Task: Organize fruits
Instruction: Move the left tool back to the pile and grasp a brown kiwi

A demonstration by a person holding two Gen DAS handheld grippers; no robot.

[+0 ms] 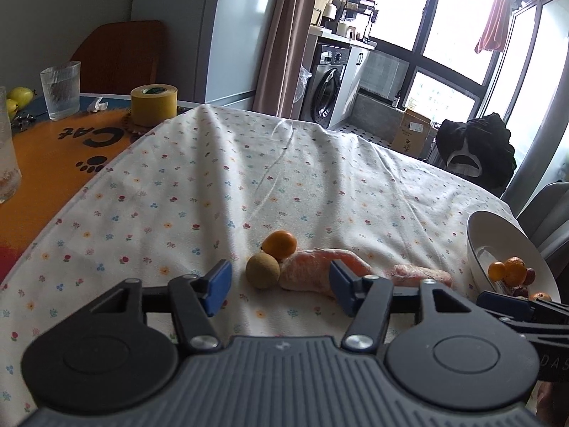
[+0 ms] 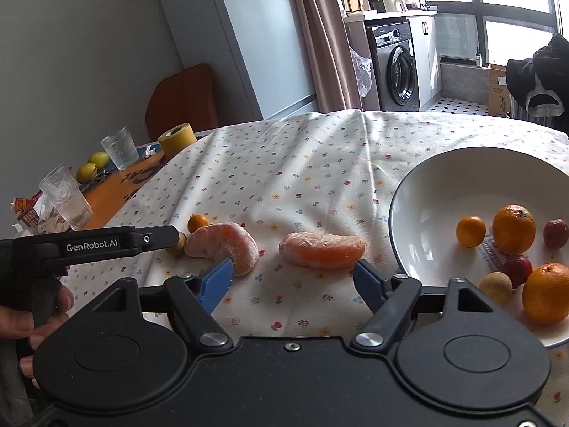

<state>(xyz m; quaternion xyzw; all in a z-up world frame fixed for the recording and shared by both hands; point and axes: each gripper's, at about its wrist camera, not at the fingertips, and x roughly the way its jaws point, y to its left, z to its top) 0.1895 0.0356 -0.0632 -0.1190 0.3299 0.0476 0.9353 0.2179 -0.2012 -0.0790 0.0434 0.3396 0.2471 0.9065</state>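
On the flowered tablecloth lie a small orange kumquat (image 1: 280, 244), a tan longan (image 1: 262, 270) and two peeled citrus pieces, one curved (image 1: 306, 274) (image 2: 224, 243) and one flatter (image 1: 421, 274) (image 2: 322, 249). My left gripper (image 1: 279, 290) hovers open just in front of the longan and the curved piece; it shows from the side in the right wrist view (image 2: 156, 238). My right gripper (image 2: 293, 283) is open, low over the cloth before the flatter piece. The white bowl (image 2: 426, 185) (image 1: 498, 227) at right holds oranges (image 2: 514, 228), small red fruits and a longan.
At the left, on an orange cat-print mat (image 1: 71, 142), stand a ribbed glass (image 1: 60, 90), a yellow tape roll (image 1: 153, 105), another glass (image 2: 65, 201) and yellow-green fruits (image 2: 93, 165). A wooden chair (image 1: 117, 53) stands behind. A person's hand (image 2: 42, 316) holds the left gripper's handle.
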